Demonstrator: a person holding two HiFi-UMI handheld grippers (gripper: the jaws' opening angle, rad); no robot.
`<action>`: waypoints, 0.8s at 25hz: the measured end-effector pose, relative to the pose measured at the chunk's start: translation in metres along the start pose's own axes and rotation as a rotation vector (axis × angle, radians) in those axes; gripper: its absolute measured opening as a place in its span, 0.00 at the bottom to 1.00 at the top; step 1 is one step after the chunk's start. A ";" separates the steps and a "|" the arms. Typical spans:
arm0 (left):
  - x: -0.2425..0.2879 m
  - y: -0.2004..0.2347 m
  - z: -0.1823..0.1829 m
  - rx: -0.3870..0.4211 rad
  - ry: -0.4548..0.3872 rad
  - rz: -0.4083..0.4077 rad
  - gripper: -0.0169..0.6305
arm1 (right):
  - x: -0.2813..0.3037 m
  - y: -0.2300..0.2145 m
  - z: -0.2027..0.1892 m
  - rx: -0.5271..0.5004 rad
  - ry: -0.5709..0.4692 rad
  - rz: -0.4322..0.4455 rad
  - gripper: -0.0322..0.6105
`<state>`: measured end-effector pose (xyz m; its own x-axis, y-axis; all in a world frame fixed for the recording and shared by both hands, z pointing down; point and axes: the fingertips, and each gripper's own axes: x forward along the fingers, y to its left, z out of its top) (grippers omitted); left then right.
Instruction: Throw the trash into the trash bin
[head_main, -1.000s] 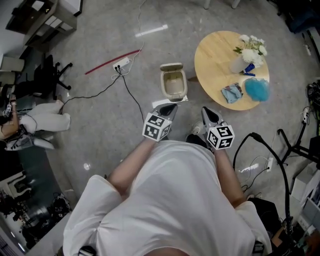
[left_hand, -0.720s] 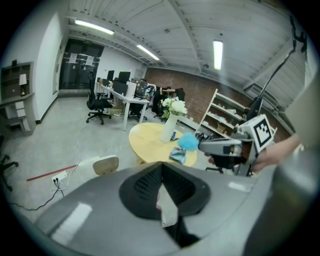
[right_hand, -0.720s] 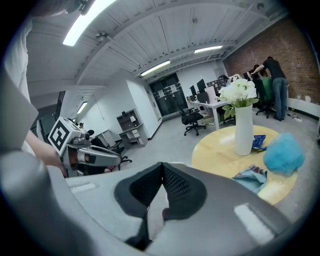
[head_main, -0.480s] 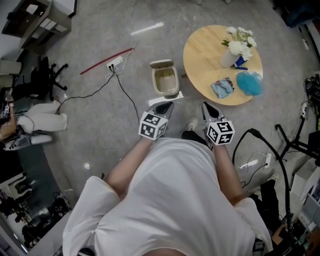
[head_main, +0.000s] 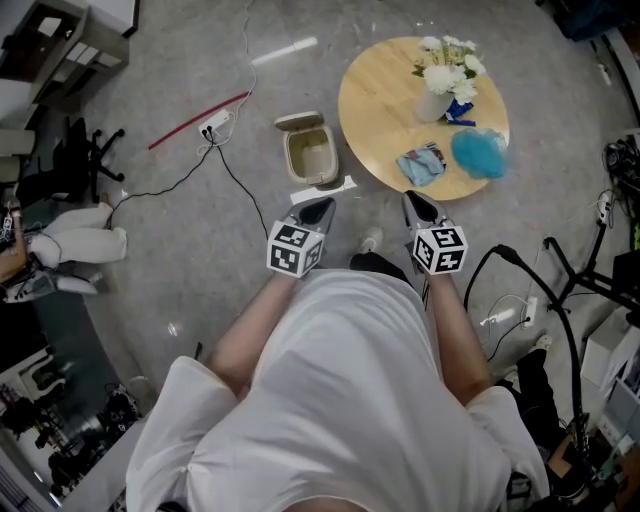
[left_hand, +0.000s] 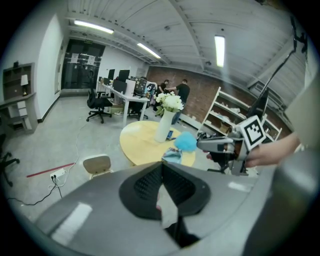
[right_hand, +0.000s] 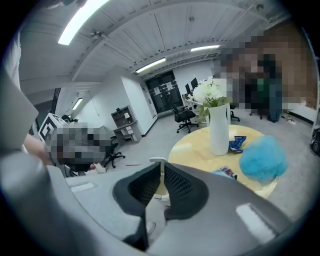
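Note:
The beige trash bin (head_main: 308, 152) stands open on the floor left of the round wooden table (head_main: 385, 100). My left gripper (head_main: 320, 207) is just short of the bin and is shut on a white scrap of paper (left_hand: 167, 207), the strip (head_main: 322, 190) at its tip. The bin (left_hand: 97, 164) lies ahead and to its left. My right gripper (head_main: 415, 203) is near the table's edge. Its jaws have just been opening and stand a narrow gap apart with nothing between them (right_hand: 161, 169). On the table lie a blue wrapper (head_main: 420, 165) and a blue fluffy ball (head_main: 478, 153).
A white vase of flowers (head_main: 437, 85) and a small blue packet (head_main: 460, 113) are on the table's far side. A power strip with cables (head_main: 215, 125) and a red rod (head_main: 198, 118) lie left of the bin. Black cables (head_main: 525, 285) run at the right. A person sits at far left (head_main: 70, 245).
Both grippers have moved forward toward the bin and table, which have slid left in the head view. The left gripper still holds the paper.

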<state>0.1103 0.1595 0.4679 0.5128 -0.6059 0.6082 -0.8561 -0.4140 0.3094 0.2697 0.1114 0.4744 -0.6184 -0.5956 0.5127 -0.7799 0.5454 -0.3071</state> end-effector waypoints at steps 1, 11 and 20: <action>0.004 -0.004 0.001 0.000 0.000 0.001 0.03 | -0.002 -0.007 -0.002 0.001 0.006 -0.004 0.09; 0.034 -0.027 0.001 0.026 0.033 0.018 0.03 | -0.011 -0.065 -0.027 0.009 0.081 -0.024 0.11; 0.046 -0.024 0.012 0.070 0.074 -0.008 0.03 | -0.001 -0.099 -0.031 0.044 0.103 -0.079 0.13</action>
<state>0.1552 0.1338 0.4798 0.5109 -0.5515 0.6593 -0.8442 -0.4667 0.2638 0.3509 0.0765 0.5289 -0.5430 -0.5706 0.6161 -0.8310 0.4709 -0.2962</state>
